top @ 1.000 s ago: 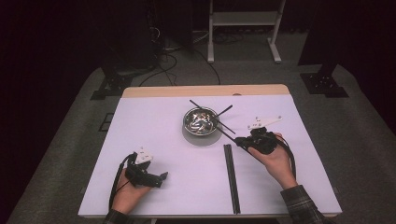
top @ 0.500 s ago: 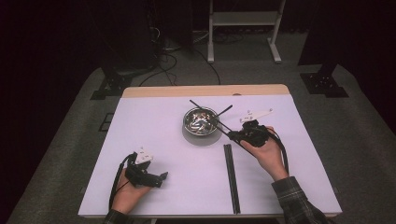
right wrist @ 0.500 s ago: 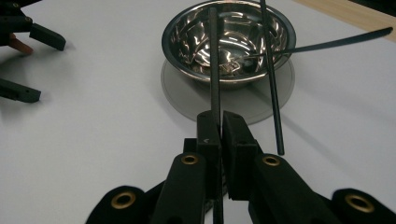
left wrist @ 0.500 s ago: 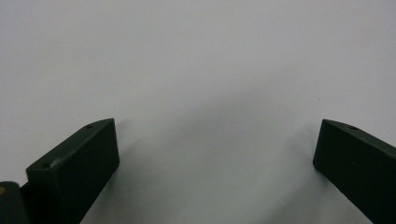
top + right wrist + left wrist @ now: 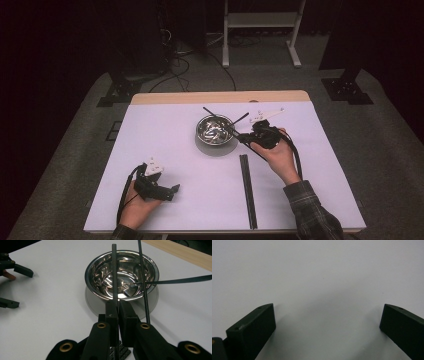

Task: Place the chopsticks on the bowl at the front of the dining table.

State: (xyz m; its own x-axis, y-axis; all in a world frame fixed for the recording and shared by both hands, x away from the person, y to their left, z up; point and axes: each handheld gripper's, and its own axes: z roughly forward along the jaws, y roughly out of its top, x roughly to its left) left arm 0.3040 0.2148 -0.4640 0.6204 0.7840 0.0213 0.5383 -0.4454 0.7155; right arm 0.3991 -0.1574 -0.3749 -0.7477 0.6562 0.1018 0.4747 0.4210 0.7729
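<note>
A shiny steel bowl (image 5: 206, 135) (image 5: 90, 277) stands at the table's middle back. My right gripper (image 5: 244, 137) (image 5: 119, 308) is just right of it, shut on a thin black stick (image 5: 230, 130) (image 5: 114, 275) that reaches out over the bowl. A second thin stick (image 5: 143, 277) also crosses the bowl, and a flat black strip (image 5: 180, 280) leans on its right rim. My left gripper (image 5: 173, 192) (image 5: 328, 320) (image 5: 17, 286) rests on the white table at the front left, open, with bare table between its jaws.
Two long black strips (image 5: 247, 190) lie side by side on the white table (image 5: 175, 145), right of centre and pointing at the front edge. A wooden edge (image 5: 220, 97) runs along the back. Beyond it are cables and stand legs on dark floor.
My right hand has carried the stick left and away from the person, so its tip now hangs over the bowl. The left hand has stayed put.
</note>
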